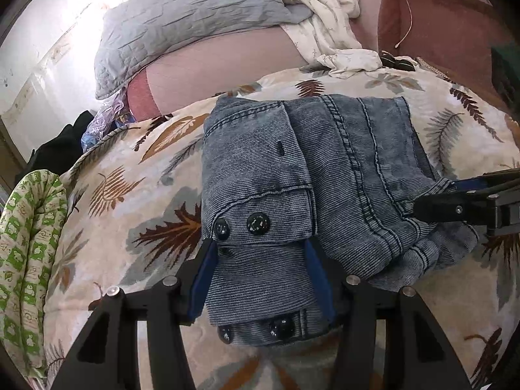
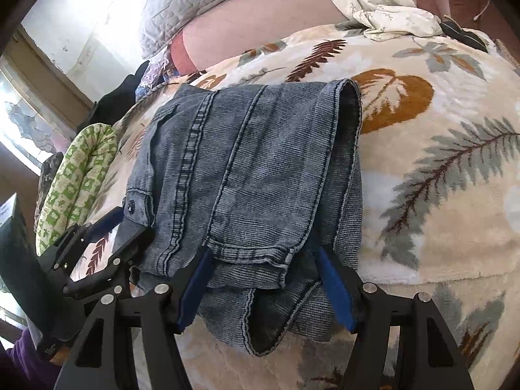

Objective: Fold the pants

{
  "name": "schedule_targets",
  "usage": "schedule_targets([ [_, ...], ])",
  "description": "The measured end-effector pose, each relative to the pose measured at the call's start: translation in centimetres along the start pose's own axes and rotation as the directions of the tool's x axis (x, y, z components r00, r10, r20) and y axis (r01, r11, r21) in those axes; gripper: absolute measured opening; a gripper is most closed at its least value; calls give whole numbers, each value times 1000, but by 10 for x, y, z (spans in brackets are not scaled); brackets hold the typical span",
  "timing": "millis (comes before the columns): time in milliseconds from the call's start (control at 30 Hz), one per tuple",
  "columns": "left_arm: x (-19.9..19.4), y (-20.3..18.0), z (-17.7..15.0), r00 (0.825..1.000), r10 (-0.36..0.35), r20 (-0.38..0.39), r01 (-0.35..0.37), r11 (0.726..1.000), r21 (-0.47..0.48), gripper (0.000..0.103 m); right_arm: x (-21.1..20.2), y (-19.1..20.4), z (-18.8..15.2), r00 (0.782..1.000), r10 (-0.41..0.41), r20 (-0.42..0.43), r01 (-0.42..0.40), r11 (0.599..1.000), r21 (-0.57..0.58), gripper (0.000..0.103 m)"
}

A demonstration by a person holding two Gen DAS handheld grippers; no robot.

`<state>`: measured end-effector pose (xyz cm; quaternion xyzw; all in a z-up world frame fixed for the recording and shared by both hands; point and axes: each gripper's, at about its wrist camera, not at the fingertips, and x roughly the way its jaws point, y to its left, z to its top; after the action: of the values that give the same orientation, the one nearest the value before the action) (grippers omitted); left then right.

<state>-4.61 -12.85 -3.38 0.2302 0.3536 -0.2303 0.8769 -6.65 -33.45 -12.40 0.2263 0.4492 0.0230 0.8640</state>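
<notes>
Your pants (image 1: 325,175) lie in a compact folded bundle on the leaf-patterned blanket (image 1: 136,195) that covers the bed, with the bundle's near edge at the bed's front edge, right under both tools. Its long axis runs away from you, from that front edge toward the grey pillow (image 1: 182,22) at the head of the bed.

Your left gripper (image 1: 260,247) has its jaws spread wide, one blue pad on each side of the buttoned waistband flap (image 1: 256,195). The cloth sits between the pads, but neither pad looks pressed into it, so I judge it released, not clamped. The flap lies straight ahead of this tool, with two dark buttons (image 1: 258,223) just past the fingertips.

Your right gripper (image 2: 263,253) is likewise spread wide, straddling the hem end of the folded leg at the bundle's near right corner. The pads flank the cloth without pinching it.

The relation to watch: both tools sit at the same near edge, side by side, left on the waistband side, right on the leg side, and the bundle stretches away from both. Any further fold would carry this near edge forward along that axis toward the far edge, near the pillow. Neither hand is nearer; they are level. If you mean to lift, you would need to close both on the layers first. The near edge is thick and uneven, with loose hems hanging below on the right, so a shallow grip may miss the lower layers.
</notes>
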Motion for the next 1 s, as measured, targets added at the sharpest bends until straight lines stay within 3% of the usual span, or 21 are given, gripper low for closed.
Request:
schedule_targets([
  [433,7,1,0,999,28,-23,-29,1000,-11,63,-4,-2,-8,1000,3,-23,-4,1000,-22,70],
  [567,10,-5,-1,998,59,-24,-58,998,31,63,-5,-2,-8,1000,5,-29,-5,999,-32,70],
  [1000,30,9,10,992,-9,-128,10,1000,9,70,1,7,-1,998,-23,-64,20,999,-36,78],
])
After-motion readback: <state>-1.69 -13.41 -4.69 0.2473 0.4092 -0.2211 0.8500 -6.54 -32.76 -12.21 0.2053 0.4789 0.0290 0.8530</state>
